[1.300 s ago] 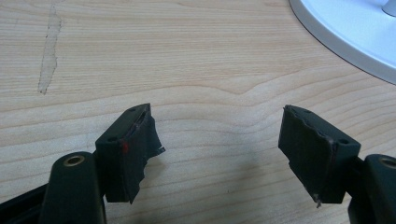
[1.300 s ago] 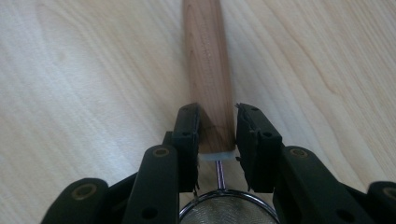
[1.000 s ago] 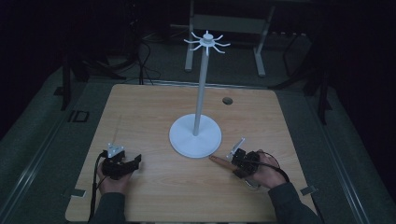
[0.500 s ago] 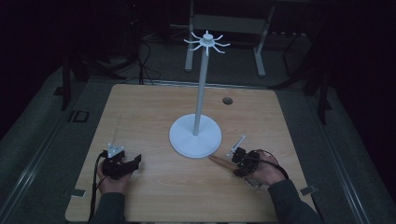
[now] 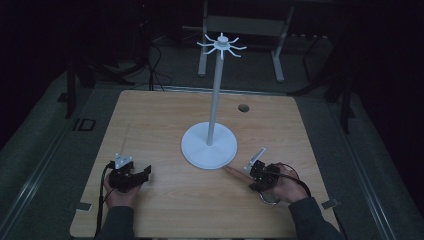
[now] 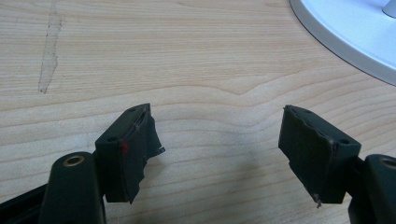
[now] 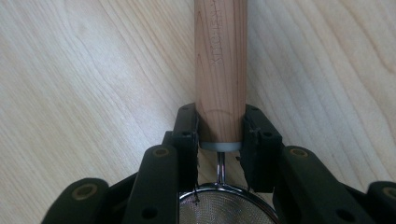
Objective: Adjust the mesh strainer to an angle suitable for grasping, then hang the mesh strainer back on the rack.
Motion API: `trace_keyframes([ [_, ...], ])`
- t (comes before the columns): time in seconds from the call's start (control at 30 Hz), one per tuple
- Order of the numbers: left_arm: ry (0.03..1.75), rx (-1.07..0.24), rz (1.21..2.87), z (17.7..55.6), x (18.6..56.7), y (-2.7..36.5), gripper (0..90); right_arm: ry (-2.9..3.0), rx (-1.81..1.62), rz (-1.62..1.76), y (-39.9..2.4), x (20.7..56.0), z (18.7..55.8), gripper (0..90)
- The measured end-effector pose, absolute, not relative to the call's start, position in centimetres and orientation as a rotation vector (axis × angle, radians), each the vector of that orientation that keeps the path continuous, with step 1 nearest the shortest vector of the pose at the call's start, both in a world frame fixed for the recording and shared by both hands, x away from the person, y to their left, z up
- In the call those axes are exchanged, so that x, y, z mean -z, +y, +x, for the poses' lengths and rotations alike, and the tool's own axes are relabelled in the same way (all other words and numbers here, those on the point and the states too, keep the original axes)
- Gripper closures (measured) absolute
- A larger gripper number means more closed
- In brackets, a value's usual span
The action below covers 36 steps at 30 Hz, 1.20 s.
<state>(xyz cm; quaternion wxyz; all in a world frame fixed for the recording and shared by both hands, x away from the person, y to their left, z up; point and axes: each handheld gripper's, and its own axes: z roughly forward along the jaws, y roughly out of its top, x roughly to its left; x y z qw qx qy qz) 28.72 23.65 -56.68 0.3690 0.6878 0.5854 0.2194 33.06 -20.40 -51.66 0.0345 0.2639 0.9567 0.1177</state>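
Right tongs [image 7: 219, 128] just closing, clamped on wooden strainer handle [image 7: 220, 60] lying on tabletop [image 5: 165, 115], left tongs [image 6: 217, 140] wide open, empty.

I have the left gripper [image 6: 219, 140] low over the pale wood-grain surface [image 6: 187, 56], its two black jaws standing wide apart with bare wood between them. The left jaw's pad carries a small red mark and a frayed edge; the right pad's edge is ragged too. Far right, the curved rim of a white round stand base [image 6: 355, 32] lies flat on the surface, well apart from the jaws. Far left, a long pale scuff [image 6: 49, 51] runs along the wood.
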Motion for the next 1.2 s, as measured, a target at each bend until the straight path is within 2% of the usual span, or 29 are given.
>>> trace_keyframes([
  [0.5,1.5,-0.568,1.767,28.7,56.7,23.6,27.0,2.841,-0.578,0.86,-21.0,50.6,31.9,69.6],
  [1.2,1.501,-0.567,1.765,28.7,56.7,23.6,27.0,2.622,-0.826,0.961,-21.8,48.6,32.2,69.8],
])
